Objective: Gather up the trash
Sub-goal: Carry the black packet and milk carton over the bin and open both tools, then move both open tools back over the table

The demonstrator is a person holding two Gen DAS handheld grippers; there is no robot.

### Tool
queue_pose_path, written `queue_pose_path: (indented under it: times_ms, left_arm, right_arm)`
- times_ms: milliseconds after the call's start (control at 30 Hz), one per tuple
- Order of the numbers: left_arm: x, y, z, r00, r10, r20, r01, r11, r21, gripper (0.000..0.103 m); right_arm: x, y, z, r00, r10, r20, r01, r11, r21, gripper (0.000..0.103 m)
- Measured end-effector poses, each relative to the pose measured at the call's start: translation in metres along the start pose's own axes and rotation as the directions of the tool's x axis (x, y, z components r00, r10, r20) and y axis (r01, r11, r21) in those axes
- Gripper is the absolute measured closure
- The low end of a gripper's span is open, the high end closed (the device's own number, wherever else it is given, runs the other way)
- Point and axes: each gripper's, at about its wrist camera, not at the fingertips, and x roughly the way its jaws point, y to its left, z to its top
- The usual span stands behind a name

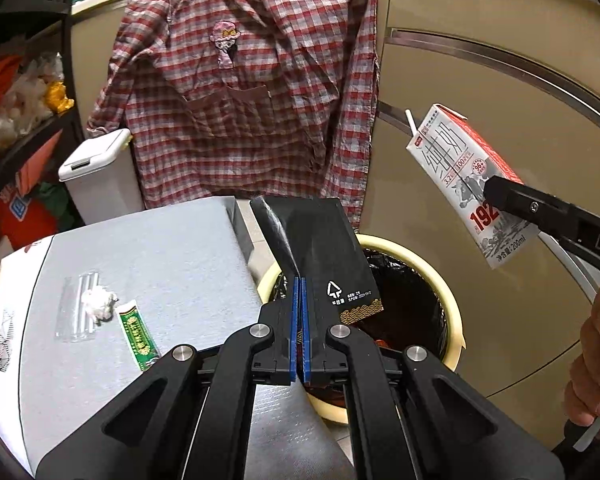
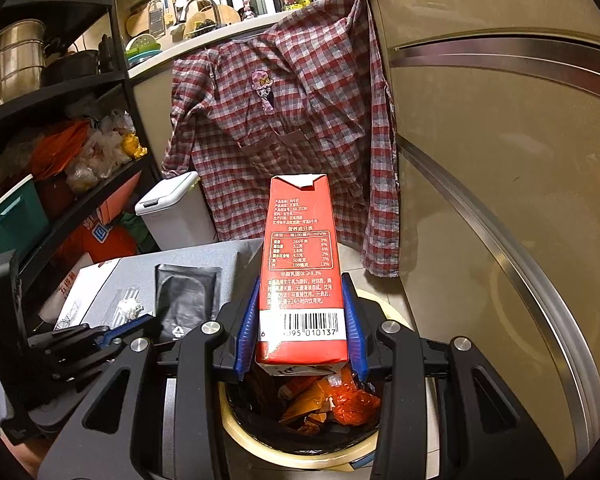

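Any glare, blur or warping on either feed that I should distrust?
Left wrist view: a bright streak of glare crosses the black packet; the fisheye bends the cabinet trim into arcs. Right wrist view: the milk carton reads sharp, and the same trim bows heavily.

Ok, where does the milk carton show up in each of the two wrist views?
Left wrist: the milk carton is at the right edge, tilted, pinched in the right claw.
Right wrist: the carton stands upright at centre, between that claw's blue pads, above the bin.
Shared landmark: the plaid shirt hanging behind.
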Motion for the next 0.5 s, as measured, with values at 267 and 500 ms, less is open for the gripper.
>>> queue_pose_path:
  times_ms: [267,500]
  left_arm:
    - [0.011,-0.005,0.01,0.999,-0.046,-0.029,0.045,0.998,-0.036,0.099]
    - [0.011,-0.002,0.006,0.998,-0.047,-0.039,0.045,0.998,-0.036,0.099]
  right_arm:
    - [0.009,-0.003,0.0,1.0,-0.011,-0.024,0.011,1.0,0.003,0.055]
    - [0.01,-0.005,-0.001,1.0,-0.01,-0.021,0.01,1.0,0.004,0.055]
